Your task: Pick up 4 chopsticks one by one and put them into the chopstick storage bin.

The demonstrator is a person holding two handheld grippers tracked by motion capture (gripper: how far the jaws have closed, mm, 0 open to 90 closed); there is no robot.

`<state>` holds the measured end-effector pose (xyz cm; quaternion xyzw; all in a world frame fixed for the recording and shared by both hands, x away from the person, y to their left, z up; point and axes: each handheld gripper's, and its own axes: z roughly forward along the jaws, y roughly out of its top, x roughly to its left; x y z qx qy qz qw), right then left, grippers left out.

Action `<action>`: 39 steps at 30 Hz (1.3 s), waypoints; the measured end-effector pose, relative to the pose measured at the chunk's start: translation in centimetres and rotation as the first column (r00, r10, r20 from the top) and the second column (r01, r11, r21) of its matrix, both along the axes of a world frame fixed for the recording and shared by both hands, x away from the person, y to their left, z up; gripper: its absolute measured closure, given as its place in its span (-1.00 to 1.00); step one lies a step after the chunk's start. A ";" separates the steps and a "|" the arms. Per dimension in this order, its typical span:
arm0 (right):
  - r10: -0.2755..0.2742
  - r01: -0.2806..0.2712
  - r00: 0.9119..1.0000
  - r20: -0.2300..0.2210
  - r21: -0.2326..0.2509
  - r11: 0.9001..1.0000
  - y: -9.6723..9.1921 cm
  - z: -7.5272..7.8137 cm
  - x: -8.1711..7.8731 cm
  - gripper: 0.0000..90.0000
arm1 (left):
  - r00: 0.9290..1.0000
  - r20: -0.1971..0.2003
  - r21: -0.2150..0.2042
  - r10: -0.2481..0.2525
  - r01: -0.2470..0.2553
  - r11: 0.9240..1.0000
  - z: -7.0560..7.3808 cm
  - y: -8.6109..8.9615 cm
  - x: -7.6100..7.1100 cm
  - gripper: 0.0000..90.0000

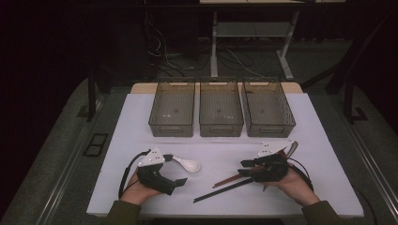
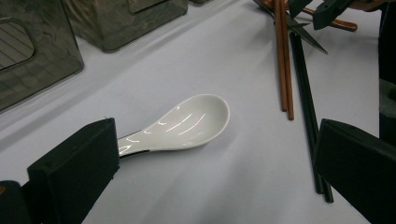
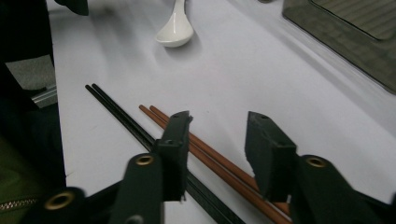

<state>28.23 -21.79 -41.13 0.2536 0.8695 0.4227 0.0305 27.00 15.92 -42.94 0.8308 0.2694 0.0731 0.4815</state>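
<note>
Right tool (image 3: 217,140) sits low over the bench (image 1: 117,140) on the near right, its two jaws partly apart with a clear gap between them. Brown chopsticks (image 3: 205,151) lie under that gap, running slantwise beneath the jaws, and I cannot see the pads pressing on them; they look to be lying flat on the white top. Black chopsticks (image 3: 121,116) lie just beside the brown pair, on its near side, roughly parallel, passing under the left jaw in the right tool's own view. From above, both pairs stretch from under the right tool (image 1: 248,166) toward the near middle of the bench, the black ones (image 1: 220,190) reaching furthest.

Left tool (image 1: 180,180) rests on the near left, held in the person's left hand (image 1: 138,187), jaws spread wide and holding nothing. White spoon (image 1: 187,164) lies just beyond it, bowl pointing right. In the left tool's own view the spoon (image 2: 187,123) lies bowl up, its handle running in behind one jaw, and whether the jaw touches it I cannot tell; the other jaw stands well apart, close to the black chopsticks (image 2: 306,102).

Three smoky see-through bins (image 1: 220,110) stand side by side along the far edge of the bench, well apart from both tools.
</note>
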 end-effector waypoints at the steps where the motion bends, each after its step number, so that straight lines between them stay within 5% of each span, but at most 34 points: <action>1: 0.005 -0.005 1.000 0.000 -0.001 1.000 0.3 0.1 0.1 0.51 | 1.000 0.004 0.004 -0.004 0.004 1.000 0.0 0.0 0.0 -1.00; 12: 0.074 -0.075 0.997 -0.020 -0.045 0.996 2.6 -0.7 0.0 0.97 | 1.000 -0.002 0.002 -0.007 0.007 1.000 -0.1 -0.1 0.0 -1.00; 30: 0.127 -0.129 0.992 -0.026 -0.123 0.984 5.3 -2.5 -0.6 0.98 | 1.000 -0.012 0.008 -0.018 0.018 1.000 -0.3 -0.2 0.1 -1.00; 39: 0.149 -0.151 0.988 -0.028 -0.124 0.981 6.3 -2.8 -0.7 0.98 | 1.000 -0.015 0.007 -0.018 0.018 1.000 -0.3 -0.2 0.1 -1.00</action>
